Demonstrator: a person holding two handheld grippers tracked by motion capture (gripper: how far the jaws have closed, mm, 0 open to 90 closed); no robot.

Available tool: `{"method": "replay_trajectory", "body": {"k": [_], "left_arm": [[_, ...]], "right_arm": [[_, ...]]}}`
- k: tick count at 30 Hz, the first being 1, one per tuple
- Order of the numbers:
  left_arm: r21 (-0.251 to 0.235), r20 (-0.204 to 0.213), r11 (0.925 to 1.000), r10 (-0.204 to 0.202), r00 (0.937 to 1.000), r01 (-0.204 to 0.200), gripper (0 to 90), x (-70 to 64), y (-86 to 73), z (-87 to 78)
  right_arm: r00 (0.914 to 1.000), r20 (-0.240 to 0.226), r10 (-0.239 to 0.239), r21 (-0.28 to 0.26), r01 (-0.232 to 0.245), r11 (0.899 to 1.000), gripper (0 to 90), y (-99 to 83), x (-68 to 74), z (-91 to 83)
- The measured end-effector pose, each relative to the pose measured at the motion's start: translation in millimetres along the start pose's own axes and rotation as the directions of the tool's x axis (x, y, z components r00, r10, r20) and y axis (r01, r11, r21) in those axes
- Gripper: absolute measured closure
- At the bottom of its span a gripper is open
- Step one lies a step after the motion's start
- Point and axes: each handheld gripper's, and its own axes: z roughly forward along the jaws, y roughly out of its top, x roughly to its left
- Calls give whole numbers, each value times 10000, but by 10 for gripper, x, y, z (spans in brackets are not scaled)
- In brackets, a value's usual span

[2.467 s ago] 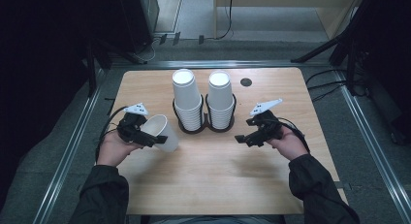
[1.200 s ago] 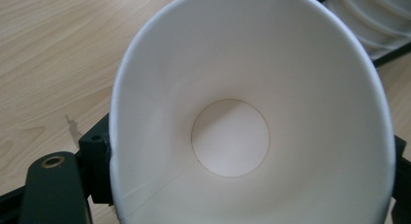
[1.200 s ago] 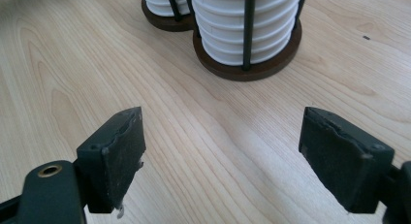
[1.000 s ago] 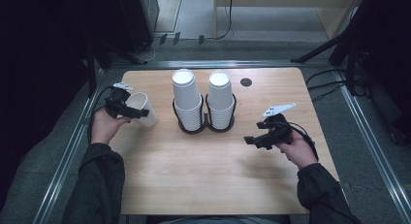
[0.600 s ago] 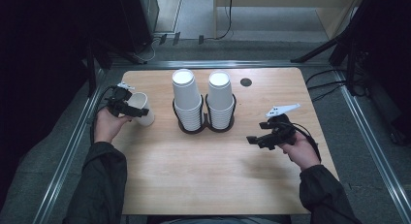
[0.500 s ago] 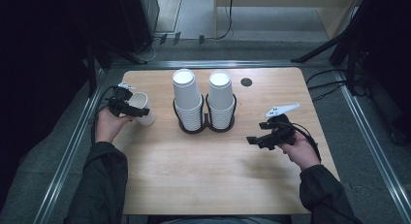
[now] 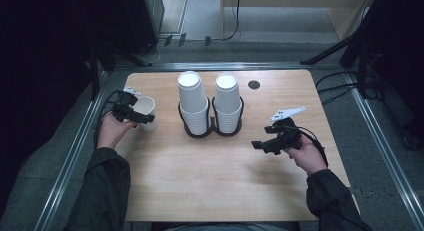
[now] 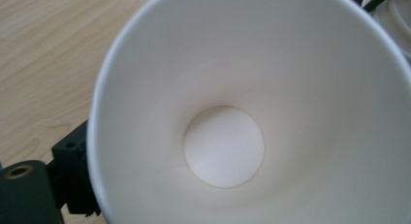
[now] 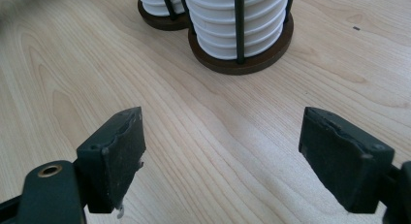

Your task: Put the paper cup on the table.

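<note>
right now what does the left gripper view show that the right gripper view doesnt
Left gripper view alone: the inside of a paper cup, empty down to its round white bottom, with one black jaw against its outer wall. Right gripper view alone: the right gripper with jaws wide apart and nothing between them, and the dark round bases of the cup holder around its stacked cups. Both: the wooden table.

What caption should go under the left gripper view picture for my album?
Looking down into an empty white paper cup held in the left claw above the wooden table.

No legible text, label or number anywhere.
</note>
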Motion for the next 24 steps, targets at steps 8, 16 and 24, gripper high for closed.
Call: {"method": "replay_trajectory", "body": {"k": [8, 16, 24], "left_arm": [[-125, 71, 9999, 63, 10000, -62, 17, -18, 16, -17], [-363, 539, 9993, -81, 9985, 100, 0, -14, 60, -156], [-409, 711, 9992, -5, 9975, 34, 0, -30, 110, -358]], "right_arm": [[10000, 43, 63, -9, -63, 10000, 170, 1, -4, -8], [9999, 76, 134, -61, -134, 9999, 170, -8, -38, -33], [9999, 35, 125, -46, -125, 9999, 170, -4, -38, -32]]}}
